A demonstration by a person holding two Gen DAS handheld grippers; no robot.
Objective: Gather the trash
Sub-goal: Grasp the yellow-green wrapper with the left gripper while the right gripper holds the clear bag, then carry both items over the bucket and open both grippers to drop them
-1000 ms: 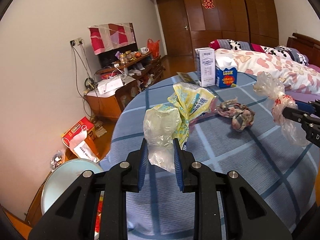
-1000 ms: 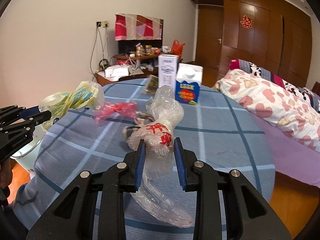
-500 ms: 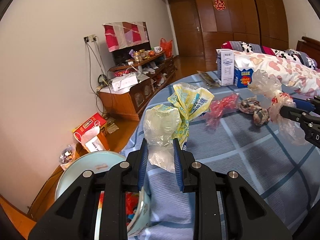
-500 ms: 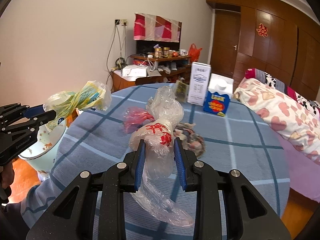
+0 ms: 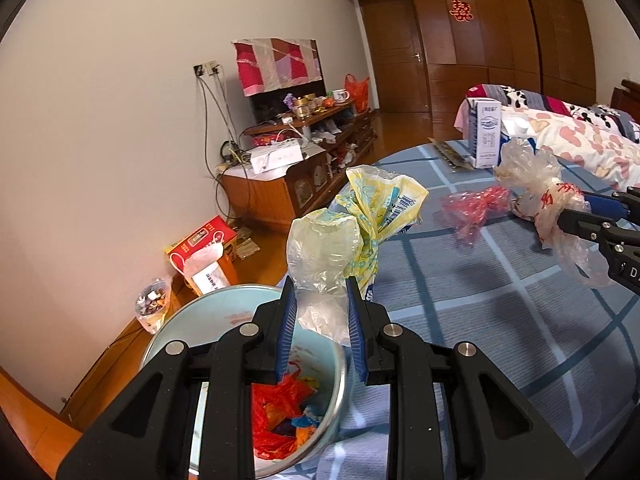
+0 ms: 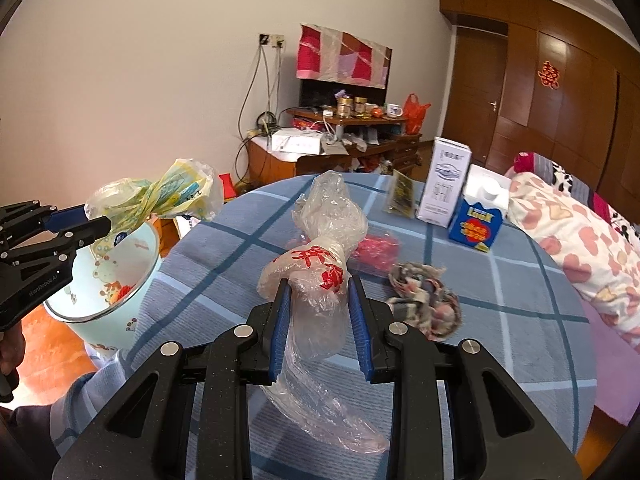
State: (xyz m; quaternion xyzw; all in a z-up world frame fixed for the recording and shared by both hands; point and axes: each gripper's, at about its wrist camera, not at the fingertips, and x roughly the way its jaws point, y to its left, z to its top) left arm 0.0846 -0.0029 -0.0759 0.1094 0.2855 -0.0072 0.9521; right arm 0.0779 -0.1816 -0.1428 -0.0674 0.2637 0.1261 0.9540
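Left gripper (image 5: 320,312), angled down, clamps a yellow bag (image 5: 360,224) above the bin (image 5: 224,308). Right gripper (image 6: 318,316), w/ matching tilt, pinches a clear bag (image 6: 320,264) over the table (image 6: 500,360).

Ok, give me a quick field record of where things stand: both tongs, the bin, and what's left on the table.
left tongs: shut on yellow-printed plastic bag, held above the bin's rim
right tongs: shut on clear bag with red print, over the table
bin: pale blue, beside the table's edge, red wrappers inside
left on table: red plastic scrap, crumpled rag, white carton, blue carton
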